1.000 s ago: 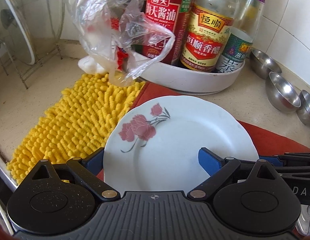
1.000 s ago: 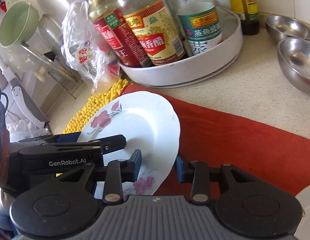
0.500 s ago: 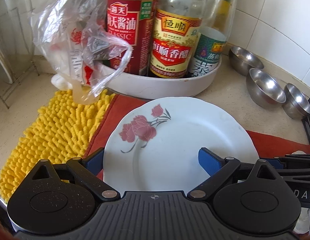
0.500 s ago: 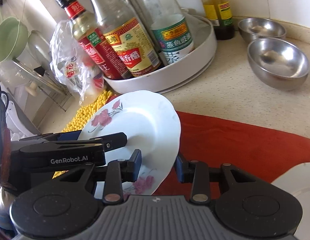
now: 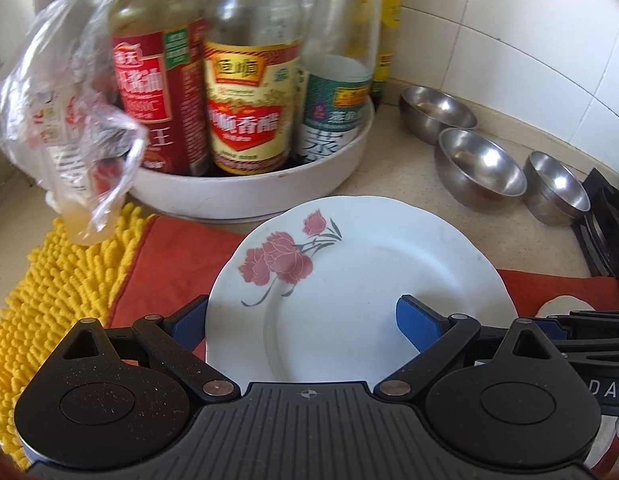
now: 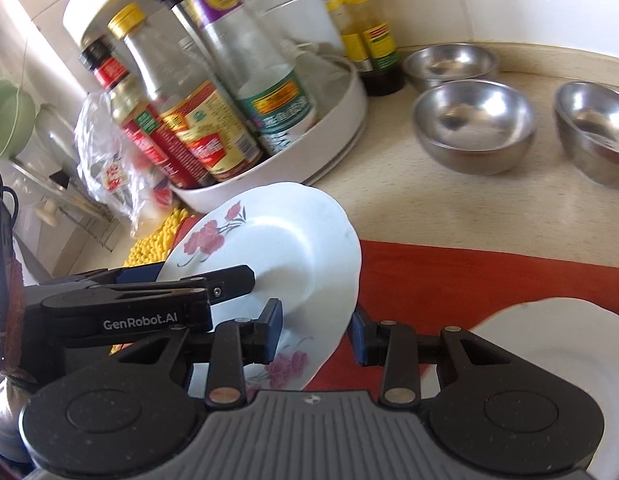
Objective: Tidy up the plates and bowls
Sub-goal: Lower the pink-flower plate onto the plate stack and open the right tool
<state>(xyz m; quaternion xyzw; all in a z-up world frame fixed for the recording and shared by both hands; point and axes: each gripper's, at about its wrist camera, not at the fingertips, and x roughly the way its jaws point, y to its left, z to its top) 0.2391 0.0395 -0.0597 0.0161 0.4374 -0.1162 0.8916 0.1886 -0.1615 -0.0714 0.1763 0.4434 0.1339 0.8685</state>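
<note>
- Above the red cloth point(image 5: 177, 256), between both grippers: white plate point(image 5: 361, 280) with pink flowers, tilted, lifted clear of the counter point(image 6: 449, 208).
- Left gripper point(image 5: 305, 320): jaws set wide, one blue pad point(image 5: 417, 322) lying on the plate's face, the other behind its left rim; firmness of the clamp not determinable from either view.
- Right gripper point(image 6: 315, 330): jaws narrowly apart, astride the plate's near rim, one finger on each face; looks clamped on the plate.
- Behind the plate: white tray point(image 5: 245, 196) holding upright sauce bottles point(image 5: 249, 92).
- Left of the tray: crumpled clear bag point(image 5: 65, 120), hanging over a yellow mat point(image 5: 49, 304).
- Yellow mat lying beside the red cloth, edges touching.
- Right of the tray, on bare counter: three steel bowls point(image 5: 479, 168), upright, close together, well apart from the plate.
- Lower right of the right wrist view: second white plate point(image 6: 557, 344), resting on the red cloth, partly hidden by the gripper body.
- Far left of the right wrist view: green bowl point(image 6: 9, 120), hanging or propped, support unclear.
- Background: white tiled wall point(image 5: 509, 32).
</note>
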